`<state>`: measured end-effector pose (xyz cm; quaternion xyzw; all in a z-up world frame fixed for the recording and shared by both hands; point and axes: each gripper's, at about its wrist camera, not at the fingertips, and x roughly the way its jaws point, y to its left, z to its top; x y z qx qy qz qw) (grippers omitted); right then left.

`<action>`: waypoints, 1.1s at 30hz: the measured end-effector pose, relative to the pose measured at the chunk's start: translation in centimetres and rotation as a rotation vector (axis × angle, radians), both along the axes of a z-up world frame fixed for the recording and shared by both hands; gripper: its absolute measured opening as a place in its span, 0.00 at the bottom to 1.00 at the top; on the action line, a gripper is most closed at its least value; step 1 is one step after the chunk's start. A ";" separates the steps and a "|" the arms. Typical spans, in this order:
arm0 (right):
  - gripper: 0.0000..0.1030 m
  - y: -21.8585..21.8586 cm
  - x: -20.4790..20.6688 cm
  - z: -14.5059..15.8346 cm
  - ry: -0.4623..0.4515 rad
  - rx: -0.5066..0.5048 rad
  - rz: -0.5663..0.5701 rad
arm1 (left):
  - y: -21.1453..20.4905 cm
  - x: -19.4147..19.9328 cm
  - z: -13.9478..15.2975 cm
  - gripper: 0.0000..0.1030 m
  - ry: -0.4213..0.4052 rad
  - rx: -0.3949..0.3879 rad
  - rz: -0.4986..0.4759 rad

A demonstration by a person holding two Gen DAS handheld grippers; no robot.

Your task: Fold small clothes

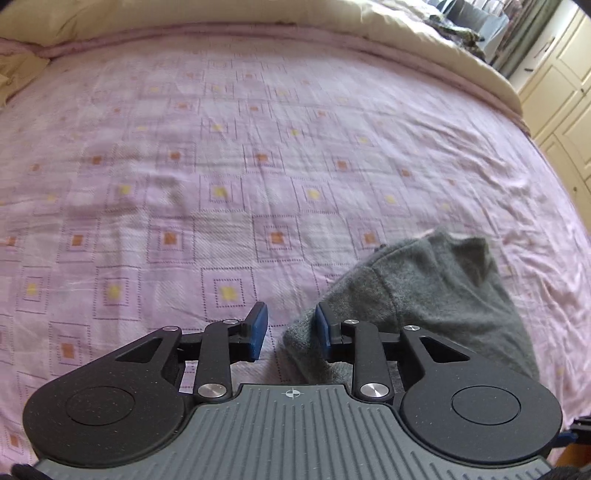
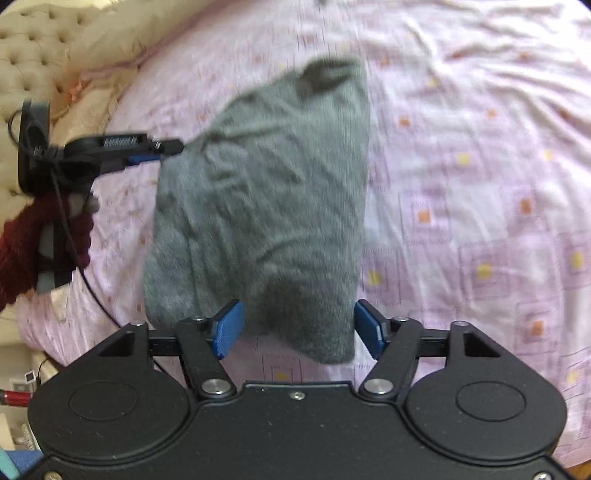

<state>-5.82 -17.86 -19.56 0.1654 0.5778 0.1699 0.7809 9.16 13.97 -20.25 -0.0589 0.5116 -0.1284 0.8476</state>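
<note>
On the bed, nearest the cameras, both sets of jaws stand apart and hold nothing: the right gripper straddles the near end of the grey garment, the left gripper sits at its edge. The garment lies as a compact doubled bundle, seemingly folded already. Beyond it, only pink sheet shows; other clothes, if any, are out of view.

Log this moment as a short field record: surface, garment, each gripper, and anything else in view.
surface: pink patterned bedsheet
garment: grey knit garment, bunched on the sheet, blurred
left gripper: open, blue fingers apart, at the garment's edge
right gripper: open, garment's near end between its fingers, not pinched
person: dark red sleeve behind the left gripper
background: cream pillows, cream cupboards
</note>
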 end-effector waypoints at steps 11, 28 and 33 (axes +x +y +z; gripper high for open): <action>0.76 -0.2 2.2 1.2 -0.112 -0.112 -0.125 | -4.3 -7.6 4.8 0.51 -0.128 0.047 -0.060; 0.94 0.9 7.0 -4.1 -0.037 -0.253 0.018 | -5.4 -9.0 -1.7 0.73 0.026 0.172 -0.039; 0.94 0.3 7.7 -1.0 -0.136 -0.203 0.011 | -5.4 -9.0 -1.5 0.75 0.028 0.168 -0.048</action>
